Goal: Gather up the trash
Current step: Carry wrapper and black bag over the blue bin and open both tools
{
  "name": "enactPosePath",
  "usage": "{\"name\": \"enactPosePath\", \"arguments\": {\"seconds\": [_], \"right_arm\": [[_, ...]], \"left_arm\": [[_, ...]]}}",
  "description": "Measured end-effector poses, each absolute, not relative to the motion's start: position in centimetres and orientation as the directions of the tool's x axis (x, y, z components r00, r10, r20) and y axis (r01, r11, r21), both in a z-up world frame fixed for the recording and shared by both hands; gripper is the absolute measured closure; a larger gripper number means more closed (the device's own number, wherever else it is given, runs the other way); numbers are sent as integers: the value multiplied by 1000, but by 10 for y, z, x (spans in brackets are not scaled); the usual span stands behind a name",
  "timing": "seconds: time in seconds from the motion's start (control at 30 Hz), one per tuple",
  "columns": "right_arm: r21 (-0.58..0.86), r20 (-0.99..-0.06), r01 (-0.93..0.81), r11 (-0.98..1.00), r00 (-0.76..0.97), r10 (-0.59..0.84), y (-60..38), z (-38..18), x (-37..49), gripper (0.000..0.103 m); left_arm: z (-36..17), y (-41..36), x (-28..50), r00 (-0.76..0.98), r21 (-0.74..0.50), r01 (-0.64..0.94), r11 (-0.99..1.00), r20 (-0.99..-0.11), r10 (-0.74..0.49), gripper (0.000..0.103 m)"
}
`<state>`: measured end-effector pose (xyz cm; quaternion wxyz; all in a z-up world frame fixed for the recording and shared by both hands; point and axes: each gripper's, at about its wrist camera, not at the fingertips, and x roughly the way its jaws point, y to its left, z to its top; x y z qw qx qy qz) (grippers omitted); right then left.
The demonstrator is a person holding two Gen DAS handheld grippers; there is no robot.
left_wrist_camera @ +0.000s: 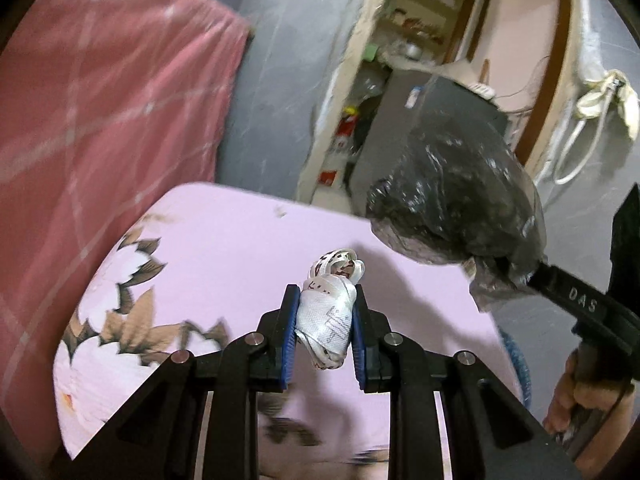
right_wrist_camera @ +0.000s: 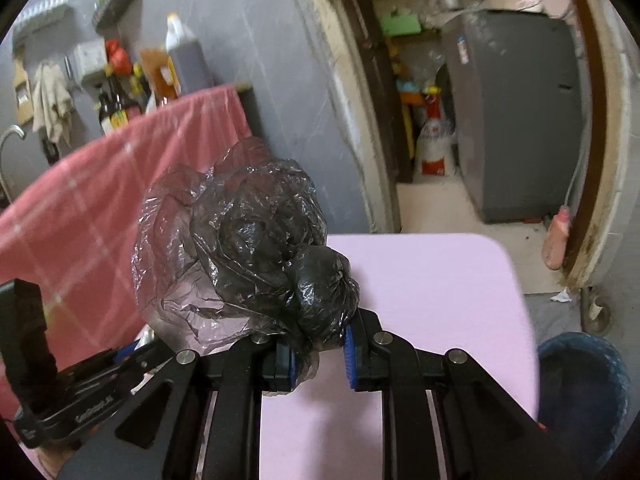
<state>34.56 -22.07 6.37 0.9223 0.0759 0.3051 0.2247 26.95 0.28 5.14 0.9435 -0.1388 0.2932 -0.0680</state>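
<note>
The left gripper (left_wrist_camera: 325, 322) clamps a crumpled white wrapper (left_wrist_camera: 329, 318), its print unreadable, above the pink flowered counter (left_wrist_camera: 224, 248). The right gripper (right_wrist_camera: 319, 350), marked "DAS", pinches a dark plastic bag (right_wrist_camera: 256, 252) between its fingers (right_wrist_camera: 349, 346).

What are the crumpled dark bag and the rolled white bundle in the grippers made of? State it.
Crumpled dark bag in the right gripper: thin glossy plastic film, judging by its sharp creases, highlights and see-through edges. Rolled white bundle in the left gripper: probably woven plastic sacking or coated fabric; a fine weave with sheen and printed marks shows.
</note>
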Motion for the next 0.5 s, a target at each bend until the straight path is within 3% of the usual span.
{"name": "enactPosePath", "arguments": {"seconds": [0.2,0.5], "right_arm": [[264,-464,-288,921,799,383,-277,77,313,88],[247,-419,-96,964,887,196,-374,68,268,88]], "left_arm": [[69,-58,262,849,-294,115,949,-466,-247,83],[62,-155,264,820,-296,257,920,-437,-370,83]]}}
